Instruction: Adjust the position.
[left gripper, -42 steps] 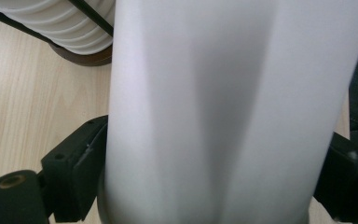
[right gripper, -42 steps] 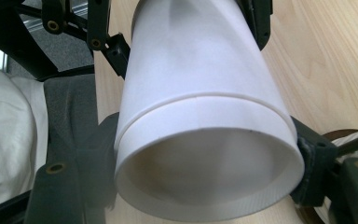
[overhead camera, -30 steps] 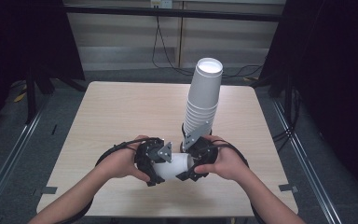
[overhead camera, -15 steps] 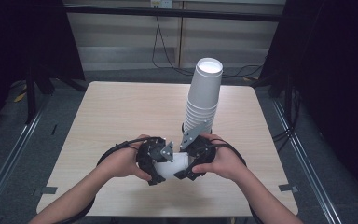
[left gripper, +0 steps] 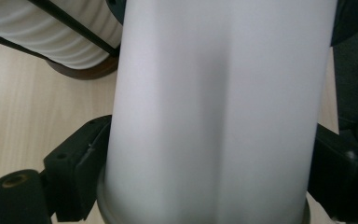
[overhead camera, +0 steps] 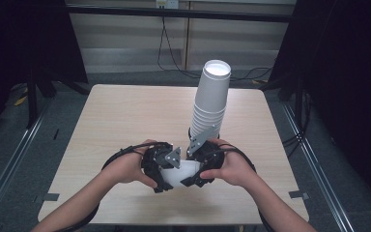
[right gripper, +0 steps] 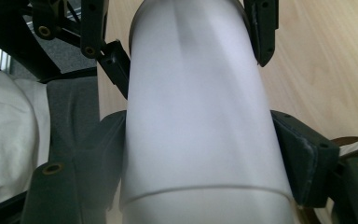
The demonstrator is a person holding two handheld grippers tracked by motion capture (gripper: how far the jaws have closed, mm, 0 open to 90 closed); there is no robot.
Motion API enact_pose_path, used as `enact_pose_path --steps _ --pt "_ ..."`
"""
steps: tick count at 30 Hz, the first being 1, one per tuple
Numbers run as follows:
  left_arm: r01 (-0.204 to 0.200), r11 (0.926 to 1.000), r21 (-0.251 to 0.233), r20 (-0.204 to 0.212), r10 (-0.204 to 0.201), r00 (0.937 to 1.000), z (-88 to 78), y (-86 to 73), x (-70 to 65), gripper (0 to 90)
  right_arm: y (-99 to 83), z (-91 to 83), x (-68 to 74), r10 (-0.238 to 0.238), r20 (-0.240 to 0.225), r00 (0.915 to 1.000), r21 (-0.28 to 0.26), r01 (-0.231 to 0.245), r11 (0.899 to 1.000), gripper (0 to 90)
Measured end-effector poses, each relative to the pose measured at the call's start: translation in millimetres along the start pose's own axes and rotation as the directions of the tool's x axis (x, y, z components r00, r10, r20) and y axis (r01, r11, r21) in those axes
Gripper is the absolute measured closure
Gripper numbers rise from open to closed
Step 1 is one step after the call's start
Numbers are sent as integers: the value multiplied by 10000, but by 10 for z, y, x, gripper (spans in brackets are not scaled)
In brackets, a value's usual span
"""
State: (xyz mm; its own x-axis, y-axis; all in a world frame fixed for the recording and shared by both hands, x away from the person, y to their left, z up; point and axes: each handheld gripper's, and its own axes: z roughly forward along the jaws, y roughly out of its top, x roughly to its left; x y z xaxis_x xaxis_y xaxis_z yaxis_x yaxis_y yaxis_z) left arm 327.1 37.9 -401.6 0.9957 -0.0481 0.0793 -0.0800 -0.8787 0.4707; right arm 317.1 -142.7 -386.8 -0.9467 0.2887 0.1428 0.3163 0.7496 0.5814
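Observation:
A white paper cup (overhead camera: pixel 183 172) lies on its side just above the table's front, held between both grippers. My left gripper (overhead camera: pixel 165 170) grips its rim end and has just been opening, with the cup (left gripper: pixel 214 116) still touching both jaws. My right gripper (overhead camera: pixel 196 169) grips the other end. Its jaws have just been closing and press on the cup (right gripper: pixel 200 116). A faint seam crosses the cup near the right gripper (right gripper: pixel 200 154). The left gripper (right gripper: pixel 191 42) clasps the far rim in the right gripper view.
A tall stack of white cups (overhead camera: pixel 211 101) stands on a brown base right behind the hands, leaning slightly; its ribbed rims (left gripper: pixel 65 42) are close by in the left gripper view. The wooden table (overhead camera: pixel 125 116) has dark floor and rails on both sides.

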Motion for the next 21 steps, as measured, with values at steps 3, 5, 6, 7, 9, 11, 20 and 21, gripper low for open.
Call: enact_pose_path --steps 3,5,6,7,9,11,20,21 --pt "-17 9995 -320 38 18 10000 -57 32 8 94 -5 8 2 51 -33 10000 45 -51 10000 248" --pt "227 9979 -599 112 -220 9997 -100 43 25 101 -12 26 -9 46 -25 10000 179 -46 9998 248" --pt "284 9976 -626 62 -280 9996 -117 43 31 100 -23 37 -15 -38 -12 10000 252 38 9997 247" --pt "319 9971 -697 12 -319 9995 -135 36 40 103 -29 41 -22 -72 -21 10000 237 73 9997 247" --pt "483 9955 -815 108 -476 9988 -171 5 60 110 -44 41 -27 -114 -13 9999 309 114 9995 246" --pt "719 9925 -990 118 -711 9974 -199 -41 75 116 -55 24 -36 -118 152 9998 306 114 9995 246" --pt "1516 9754 -1601 319 -1484 9884 -285 -279 125 132 -116 -80 -55 336 153 9993 -210 -333 9992 242" --pt "1581 9754 -1538 372 -1541 9873 -289 -292 128 132 -118 -88 -53 242 214 9995 -262 -237 9994 241"
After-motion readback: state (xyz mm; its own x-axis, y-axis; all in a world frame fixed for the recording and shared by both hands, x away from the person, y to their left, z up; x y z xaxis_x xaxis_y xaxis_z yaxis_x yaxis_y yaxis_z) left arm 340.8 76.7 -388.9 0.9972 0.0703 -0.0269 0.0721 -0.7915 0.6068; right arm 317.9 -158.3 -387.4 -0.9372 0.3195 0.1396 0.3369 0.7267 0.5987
